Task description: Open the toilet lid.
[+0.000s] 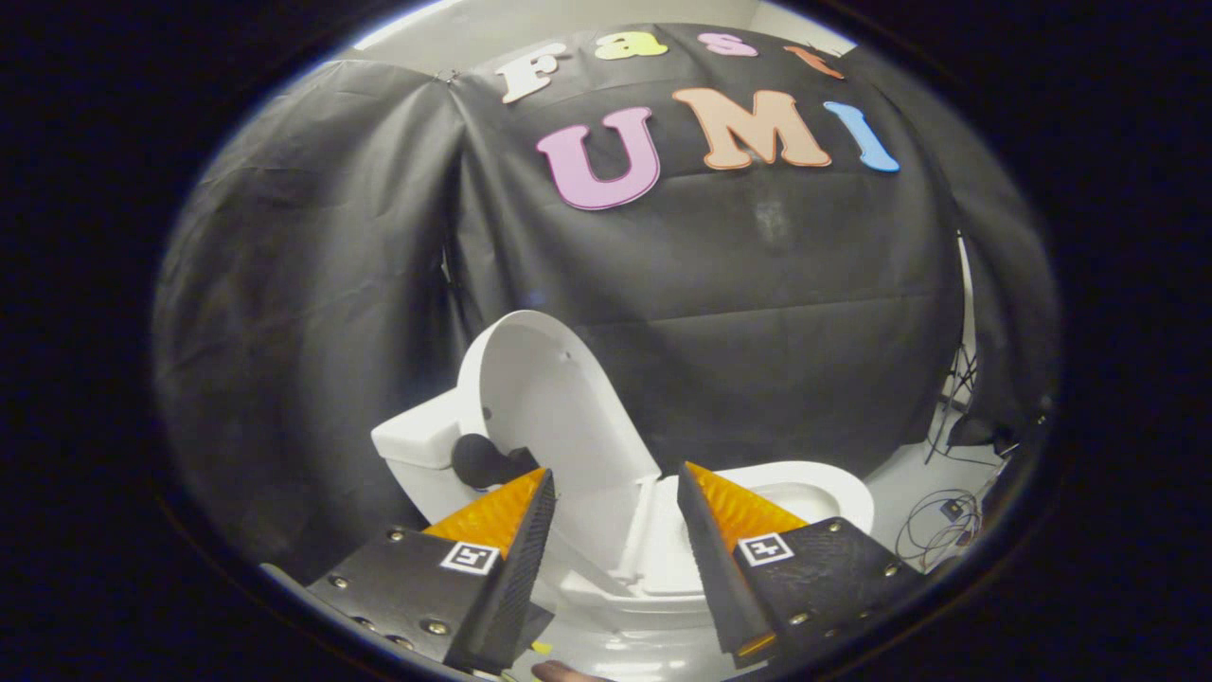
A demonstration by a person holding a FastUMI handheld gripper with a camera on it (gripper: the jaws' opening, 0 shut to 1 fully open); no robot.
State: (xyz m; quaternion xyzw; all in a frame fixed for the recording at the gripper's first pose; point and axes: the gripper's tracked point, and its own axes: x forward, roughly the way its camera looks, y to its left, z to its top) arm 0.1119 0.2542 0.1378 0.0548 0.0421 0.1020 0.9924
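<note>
Gripper view: toilet lid (544, 398) stands raised, leaning back toward tank (417, 440). Seat and bowl rim (805, 488) exposed just ahead of fingers. Gripper (615, 493) fingers spread apart, clamping nothing, clear of lid. Opening looks done; only withdrawal left. Cables (937, 521) on floor beyond bowl.

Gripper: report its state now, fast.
Gripper: open, holding nothing; its fingers are spread in front of the raised toilet lid, not touching it.

Screw-studded tongs (615, 478) with square markers
</note>
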